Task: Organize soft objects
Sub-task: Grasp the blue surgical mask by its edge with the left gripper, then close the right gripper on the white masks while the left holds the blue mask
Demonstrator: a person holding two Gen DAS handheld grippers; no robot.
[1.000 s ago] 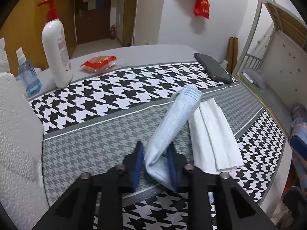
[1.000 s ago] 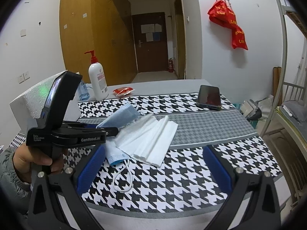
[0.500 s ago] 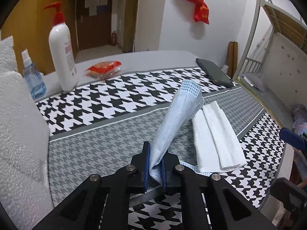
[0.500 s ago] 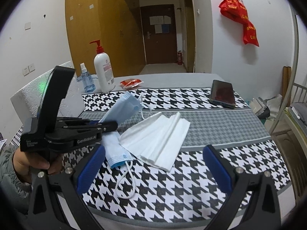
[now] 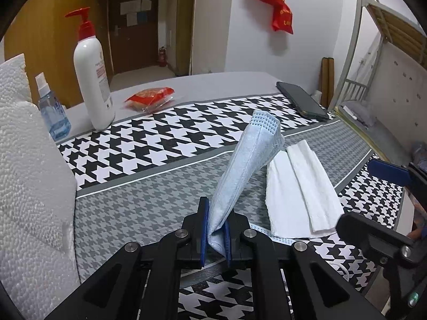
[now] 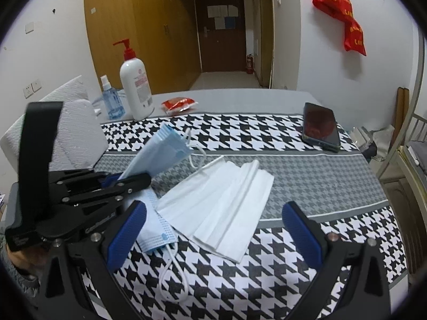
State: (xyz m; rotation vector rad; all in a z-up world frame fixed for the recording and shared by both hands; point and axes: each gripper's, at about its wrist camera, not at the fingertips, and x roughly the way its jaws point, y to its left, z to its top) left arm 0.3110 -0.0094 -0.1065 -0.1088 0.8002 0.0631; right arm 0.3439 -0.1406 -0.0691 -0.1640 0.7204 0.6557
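Now, line by line:
Left claw (image 5: 215, 236): pinched tight on the near end of the blue mask (image 5: 246, 160); most of the mask stands up and leans away, unsupported.
Blue mask, other end: in the right wrist view a blue flap (image 6: 156, 229) with its ear loop (image 6: 170, 272) lies flat on the tabletop (image 6: 320, 176), tucked just under the white mask.
Right claw (image 6: 213, 229): wide open, holding nothing, poised over the near edge above the white mask.
White mask (image 6: 218, 208): lies flat mid-tabletop, touching the blue mask.
Risk, drag: if the blue mask is lifted, the tucked flap or loop may pull the white mask askew.
Risk, slip: the grip is on a thin folded edge, so a quick swing could let the cloth slide out.
Risk, clash: the two claws work close together and could knock each other.
Bystanders: phone (image 6: 321, 126) at the far right edge, pump bottle (image 6: 134, 82) at the far left, both well apart.
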